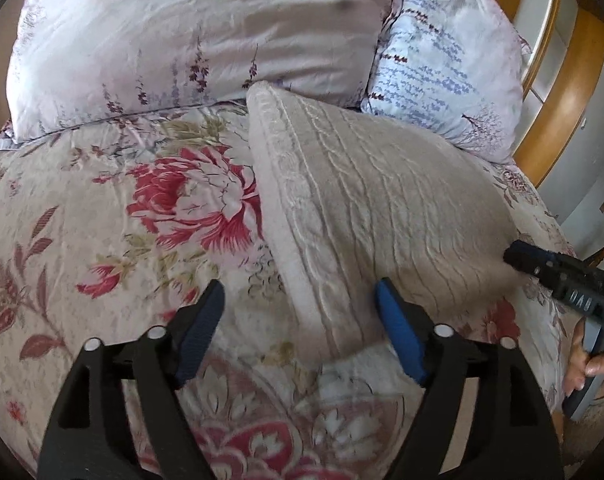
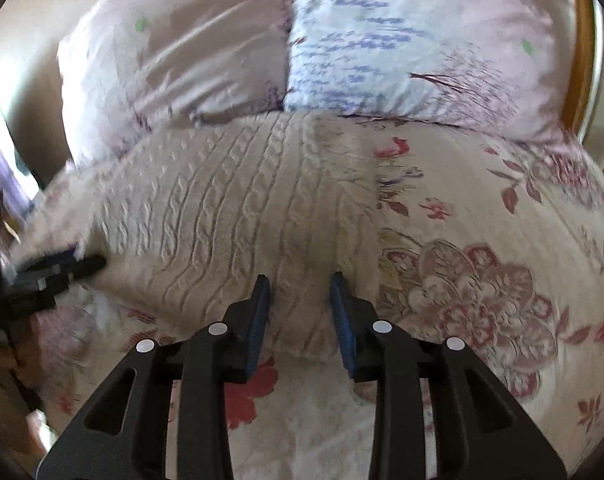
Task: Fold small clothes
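Both claws, left and right, are gaping wide and gripping nothing, straddling the near edge of the soft, floppy knit lying below the pillows; hem corners are looking best for pinching.

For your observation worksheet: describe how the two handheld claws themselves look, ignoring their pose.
Both the left claw and right claw have black skeletal arms with cut-out slots, round white pivot caps and ribbed blue fingers. A bare hand grips the right one; no cables or sleeves are visible.

Black plastic tongs with blue ribbed pads and white rivets.
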A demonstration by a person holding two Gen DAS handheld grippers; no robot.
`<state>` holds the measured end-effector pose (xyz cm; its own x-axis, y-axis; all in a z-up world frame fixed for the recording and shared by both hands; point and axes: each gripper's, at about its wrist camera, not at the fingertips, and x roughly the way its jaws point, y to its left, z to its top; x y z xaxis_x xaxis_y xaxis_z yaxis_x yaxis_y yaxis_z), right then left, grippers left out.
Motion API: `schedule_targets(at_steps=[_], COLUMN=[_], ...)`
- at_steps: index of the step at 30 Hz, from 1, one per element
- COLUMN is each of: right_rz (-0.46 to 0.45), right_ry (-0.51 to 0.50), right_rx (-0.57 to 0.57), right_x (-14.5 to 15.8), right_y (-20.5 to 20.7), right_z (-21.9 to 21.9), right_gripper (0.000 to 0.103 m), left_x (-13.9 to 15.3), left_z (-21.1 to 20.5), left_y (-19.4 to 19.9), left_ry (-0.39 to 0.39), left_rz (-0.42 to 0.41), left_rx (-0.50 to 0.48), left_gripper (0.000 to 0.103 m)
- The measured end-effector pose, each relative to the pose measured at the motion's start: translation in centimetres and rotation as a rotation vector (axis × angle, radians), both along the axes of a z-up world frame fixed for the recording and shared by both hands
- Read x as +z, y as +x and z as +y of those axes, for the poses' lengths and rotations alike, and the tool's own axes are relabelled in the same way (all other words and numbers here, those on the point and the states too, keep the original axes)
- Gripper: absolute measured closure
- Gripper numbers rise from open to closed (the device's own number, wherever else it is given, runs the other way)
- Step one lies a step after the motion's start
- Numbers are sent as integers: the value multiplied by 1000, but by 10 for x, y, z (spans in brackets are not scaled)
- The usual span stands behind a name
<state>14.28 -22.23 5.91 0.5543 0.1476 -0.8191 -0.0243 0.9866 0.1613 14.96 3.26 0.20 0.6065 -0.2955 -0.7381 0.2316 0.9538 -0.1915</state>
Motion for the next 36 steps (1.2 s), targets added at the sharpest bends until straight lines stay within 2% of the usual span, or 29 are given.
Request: schedule_targets(at_steps=[1,2,3,5,9,14,19,24,29,36], right_rz=[-14,-28,-54,-93,-108,-124,-64,-27,-14,32], right_ry=[11,-2,-24,-53,-83,-147,-129,-143,-174,-155], right_rx=[-30,-55,-77,-80,-95,-77,-36,-56,-44,-61], right_x=[6,10,15,22,26,25,12,0,-6,-14], right_y=[-5,-7,-12,-20,-29,-37,-35,-37,-38,-34], right_z=[-6,-9,-11,-12,-7,9,23,30,37,36], right_gripper=[58,38,26,24,3,1,1,1,1,1], left_x=[2,4,6,8,10,8,0,-7,-13,-15], left_z=[2,3,4,5,6,-2,-16,-27,-33,-33], left_y=[-6,-10,-15,-23,-34,-41,-39,-38,-36,-35], left_ry=[3,4,8,18,-3,52,133,190,222,227], left_rz=[-12,-22,-30,-45,-31,-24,1,27,42,50], left_rx=[6,11,18,39,53,76,91,100,109,120], left_gripper=[19,15,11,4,2,2,2,2,2,2])
